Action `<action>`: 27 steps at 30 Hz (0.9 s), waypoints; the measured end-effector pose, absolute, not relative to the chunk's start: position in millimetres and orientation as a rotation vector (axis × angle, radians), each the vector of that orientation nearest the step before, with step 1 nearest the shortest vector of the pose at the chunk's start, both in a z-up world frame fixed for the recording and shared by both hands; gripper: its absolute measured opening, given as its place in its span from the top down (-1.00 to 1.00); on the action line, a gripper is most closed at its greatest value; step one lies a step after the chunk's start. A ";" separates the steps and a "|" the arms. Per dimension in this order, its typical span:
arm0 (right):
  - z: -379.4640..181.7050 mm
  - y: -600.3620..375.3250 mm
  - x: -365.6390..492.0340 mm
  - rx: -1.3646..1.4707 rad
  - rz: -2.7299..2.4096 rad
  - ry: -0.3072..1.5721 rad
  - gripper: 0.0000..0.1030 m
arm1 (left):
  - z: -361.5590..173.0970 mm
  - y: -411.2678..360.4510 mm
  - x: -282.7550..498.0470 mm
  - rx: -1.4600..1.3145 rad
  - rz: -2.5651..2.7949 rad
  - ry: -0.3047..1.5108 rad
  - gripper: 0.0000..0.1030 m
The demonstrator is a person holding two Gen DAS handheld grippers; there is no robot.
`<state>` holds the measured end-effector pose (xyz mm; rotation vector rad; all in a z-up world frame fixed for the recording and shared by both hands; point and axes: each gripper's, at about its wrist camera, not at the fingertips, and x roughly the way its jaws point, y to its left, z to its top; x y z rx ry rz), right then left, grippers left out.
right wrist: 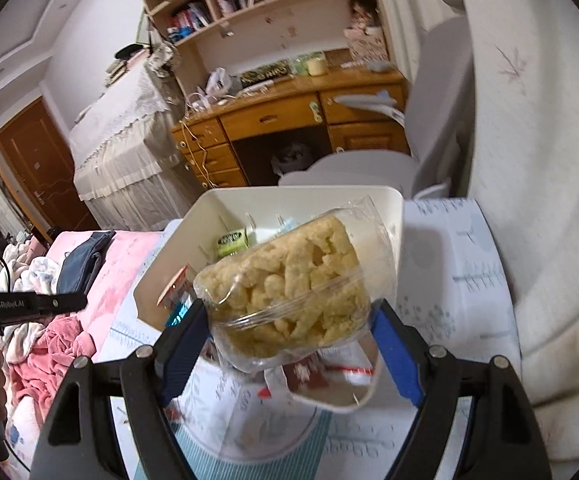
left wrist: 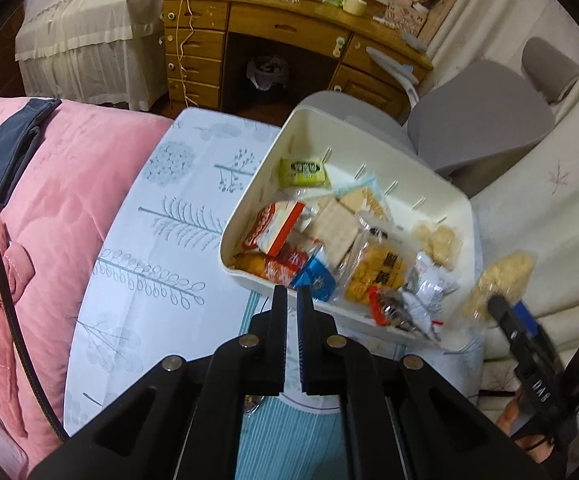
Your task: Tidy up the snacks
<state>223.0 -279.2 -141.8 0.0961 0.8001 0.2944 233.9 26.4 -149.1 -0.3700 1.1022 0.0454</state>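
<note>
Snack pack (right wrist: 285,292) between right tool (right wrist: 289,320) pads, over white bin (right wrist: 393,216)

the left gripper (left wrist: 291,294) is matte black plastic: two narrow ribbed fingers (left wrist: 279,312) on angular linkage arms with triangular cut-outs and round silver pivot screws. the right gripper (right wrist: 289,312) has the same black frame and silver screws, but blue ribbed pads (right wrist: 395,356). white lettering marks a black bar (right wrist: 29,303), and a thin black cable (left wrist: 5,280) trails nearby.
</note>
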 end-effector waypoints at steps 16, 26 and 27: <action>-156.5 -271.5 231.6 0.078 0.269 0.846 -0.74 | -231.2 19.4 218.4 -0.281 0.035 1.347 0.36; -163.8 -279.2 220.3 0.093 0.224 0.865 -0.85 | -276.9 10.1 203.8 -0.213 0.050 1.442 -0.25; -164.3 -280.6 219.0 0.096 0.212 0.862 -0.86 | -279.9 8.9 202.7 -0.203 0.052 1.446 -0.27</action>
